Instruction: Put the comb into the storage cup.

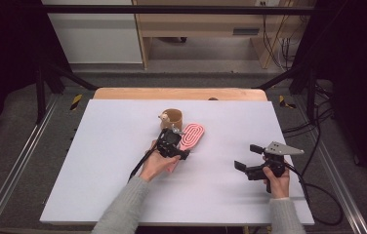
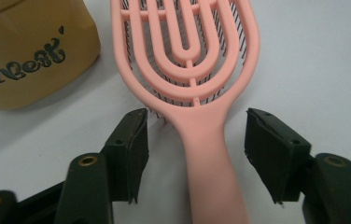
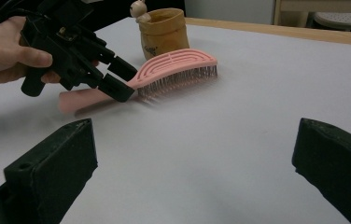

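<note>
Straddling the handle of a pink plastic vented hairbrush (image 2: pixel 190 79), the left claw (image 2: pixel 197 154) stands wide, one jaw on either side of the neck and neither touching it yet. The brush lies bristles-down on the pale grey desk (image 1: pixel 123 195), its head just beside a small tan paper-like pot (image 2: pixel 29 51) with dark lettering. It looks light and stiff, with a smooth handle that may slip under a loose pinch; the narrow neck just below the head seems the surest place to close on, clear of the springy bristles. The right claw (image 3: pixel 192 168) hovers well apart from the brush, also spread wide, holding nothing.
</note>
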### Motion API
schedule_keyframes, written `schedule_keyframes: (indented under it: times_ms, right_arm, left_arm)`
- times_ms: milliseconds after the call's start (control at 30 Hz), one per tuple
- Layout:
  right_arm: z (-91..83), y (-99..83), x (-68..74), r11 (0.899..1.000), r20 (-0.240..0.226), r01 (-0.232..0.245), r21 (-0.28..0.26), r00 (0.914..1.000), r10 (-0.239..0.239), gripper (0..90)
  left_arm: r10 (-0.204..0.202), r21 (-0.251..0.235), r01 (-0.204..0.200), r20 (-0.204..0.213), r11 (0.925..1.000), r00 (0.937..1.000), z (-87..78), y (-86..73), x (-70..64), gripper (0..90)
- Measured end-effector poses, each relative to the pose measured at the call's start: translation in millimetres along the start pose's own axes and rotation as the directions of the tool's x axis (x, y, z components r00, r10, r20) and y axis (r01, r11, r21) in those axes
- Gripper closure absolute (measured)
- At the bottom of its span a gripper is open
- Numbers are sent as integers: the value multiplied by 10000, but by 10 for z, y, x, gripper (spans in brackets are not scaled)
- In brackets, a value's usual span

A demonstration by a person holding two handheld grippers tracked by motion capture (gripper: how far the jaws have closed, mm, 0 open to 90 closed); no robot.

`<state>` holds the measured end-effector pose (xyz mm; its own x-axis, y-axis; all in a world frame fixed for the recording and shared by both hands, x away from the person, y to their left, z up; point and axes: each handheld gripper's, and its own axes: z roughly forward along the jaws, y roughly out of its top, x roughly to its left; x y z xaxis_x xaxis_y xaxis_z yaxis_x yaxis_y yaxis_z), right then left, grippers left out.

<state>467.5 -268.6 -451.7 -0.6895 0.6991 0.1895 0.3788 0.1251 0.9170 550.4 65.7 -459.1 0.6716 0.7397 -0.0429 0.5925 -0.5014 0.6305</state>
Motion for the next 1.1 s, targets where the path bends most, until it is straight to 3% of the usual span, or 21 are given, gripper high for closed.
schedule_keyframes:
  times_ms: [300, 733, 1100]
  right_arm:
    - [-2, 1, -1, 10000, 1, 10, -19, 10000, -10, 3]
    - [-5, 3, -3, 10000, 4, 16, -40, 10000, -16, 3]
    - [-4, 3, -3, 10000, 2, 12, -45, 10000, -12, 3]
  left_arm:
    - [101, 195, -95, -310, 9998, 9995, 27, 9, -31, 498]
    - [-91, 500, 126, -688, 9987, 9976, 56, 30, -70, 586]
    - [-183, 670, 227, -650, 9975, 9977, 64, 38, -82, 643]
